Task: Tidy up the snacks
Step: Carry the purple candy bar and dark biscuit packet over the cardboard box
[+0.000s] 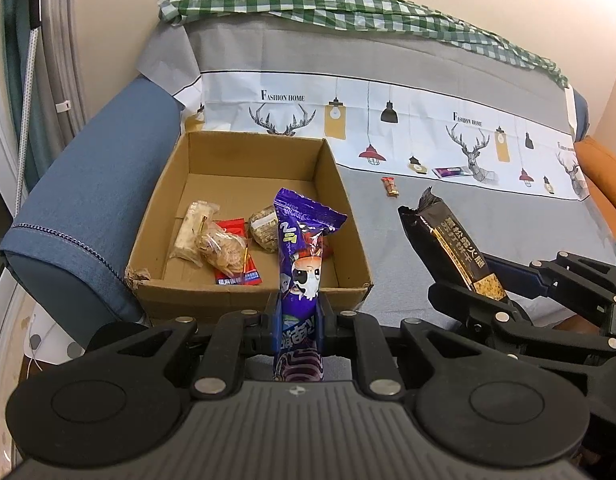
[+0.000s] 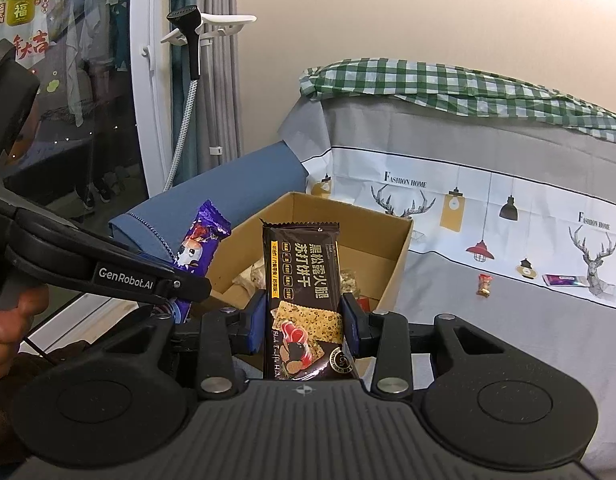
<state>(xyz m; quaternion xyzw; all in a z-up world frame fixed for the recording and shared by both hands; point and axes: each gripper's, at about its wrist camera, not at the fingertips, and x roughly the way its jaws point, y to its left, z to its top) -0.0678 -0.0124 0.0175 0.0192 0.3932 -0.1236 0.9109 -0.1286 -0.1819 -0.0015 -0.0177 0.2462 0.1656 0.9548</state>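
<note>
- Currently clamped: purple snack packet (image 1: 299,280) upright in the left gripper (image 1: 299,312), pinched low on the wrapper, top end standing free above the near wall of the cardboard box (image 1: 243,148).
- Likewise clamped: black cracker packet (image 2: 301,300) in the right gripper (image 2: 303,324), held near its lower half, printed face toward the camera, upper edge tilted slightly away.
- Already lying in the box: several wrapped snacks, among them a red sachet (image 1: 235,268) and pale bagged biscuits (image 1: 221,246).
- Left out on the grey sofa cover (image 1: 448,60): a small red candy (image 1: 390,187) and a flat purple packet (image 1: 452,171), both well apart from the box.
- Probably best done one side at a time: carry the purple packet forward past the near wall, lower over bare cardboard at the right of the floor, then release.
- Worth avoiding: a drop from height, since a light foil wrapper could catch the rim and slide off.
- Pose: both grippers angled downward toward the box, left one steeper; right one just beside it, crossing into the left view's right edge.
- Visible at the right view's left edge: a hand (image 2: 3,332) wrapped round the left gripper's handle.
</note>
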